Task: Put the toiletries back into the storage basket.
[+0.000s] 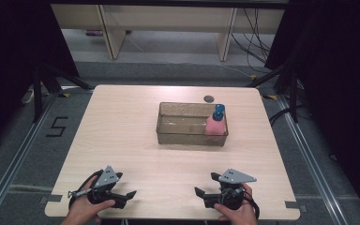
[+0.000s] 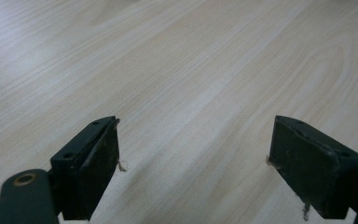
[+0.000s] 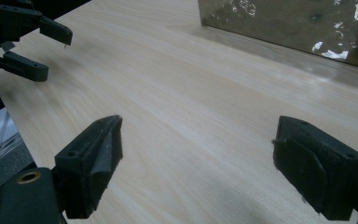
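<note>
A clear rectangular tub (image 1: 183,133) stands on the pale wooden table (image 1: 122,131), right of its middle. Inside, at the tub's right end, a pink bottle (image 1: 215,126) with a blue cap (image 1: 219,111) stands upright. My left gripper (image 1: 127,198) rests near the front left edge, jaws open and pointing right, with only bare wood between them (image 2: 193,163). At the front right, my right gripper (image 1: 206,183) is open too, aimed left and up the table (image 3: 198,163). In its view the tub (image 3: 284,23) lies ahead and the left gripper (image 3: 37,44) is at the top left.
A small dark round disc (image 1: 208,98) sits on the table just behind the tub. A wide stretch of bare wood separates the grippers from the tub. Black stands and cables line the floor on both sides, with pale furniture legs (image 1: 110,37) behind.
</note>
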Demonstrator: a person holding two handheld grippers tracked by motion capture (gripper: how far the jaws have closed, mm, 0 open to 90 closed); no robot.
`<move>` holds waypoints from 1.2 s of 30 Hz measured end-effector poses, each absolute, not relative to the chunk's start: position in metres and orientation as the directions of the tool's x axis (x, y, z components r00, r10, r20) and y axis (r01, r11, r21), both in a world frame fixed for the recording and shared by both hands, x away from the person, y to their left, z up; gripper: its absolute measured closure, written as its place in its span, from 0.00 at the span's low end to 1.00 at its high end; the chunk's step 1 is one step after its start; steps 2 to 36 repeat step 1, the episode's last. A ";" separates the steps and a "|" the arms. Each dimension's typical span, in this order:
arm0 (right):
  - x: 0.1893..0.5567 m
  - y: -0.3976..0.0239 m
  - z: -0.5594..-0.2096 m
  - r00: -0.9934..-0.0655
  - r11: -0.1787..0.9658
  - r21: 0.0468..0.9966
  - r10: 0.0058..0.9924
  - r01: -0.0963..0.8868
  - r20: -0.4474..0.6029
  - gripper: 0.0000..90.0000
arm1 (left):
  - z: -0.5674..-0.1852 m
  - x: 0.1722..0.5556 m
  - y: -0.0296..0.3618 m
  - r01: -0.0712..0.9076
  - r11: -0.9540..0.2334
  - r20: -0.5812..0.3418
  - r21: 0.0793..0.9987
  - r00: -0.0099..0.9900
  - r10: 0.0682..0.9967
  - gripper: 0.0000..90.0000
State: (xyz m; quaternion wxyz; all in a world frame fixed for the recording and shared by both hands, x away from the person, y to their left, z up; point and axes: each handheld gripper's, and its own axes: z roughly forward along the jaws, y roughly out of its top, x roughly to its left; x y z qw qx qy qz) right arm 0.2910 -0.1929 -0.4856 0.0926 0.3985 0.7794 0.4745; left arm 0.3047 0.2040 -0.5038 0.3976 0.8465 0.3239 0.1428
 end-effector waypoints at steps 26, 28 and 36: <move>0.291 -0.193 -0.485 -0.664 0.232 0.813 0.710 0.535 0.234 0.18 | -0.504 0.305 0.204 0.434 -0.474 -0.015 0.766 0.749 0.662 0.17; 0.291 -0.193 -0.485 -0.664 0.232 0.813 0.710 0.535 0.234 0.18 | -0.504 0.305 0.204 0.434 -0.474 -0.015 0.766 0.749 0.662 0.17; 0.291 -0.193 -0.485 -0.664 0.232 0.813 0.710 0.535 0.234 0.18 | -0.504 0.305 0.204 0.434 -0.474 -0.015 0.766 0.749 0.662 0.17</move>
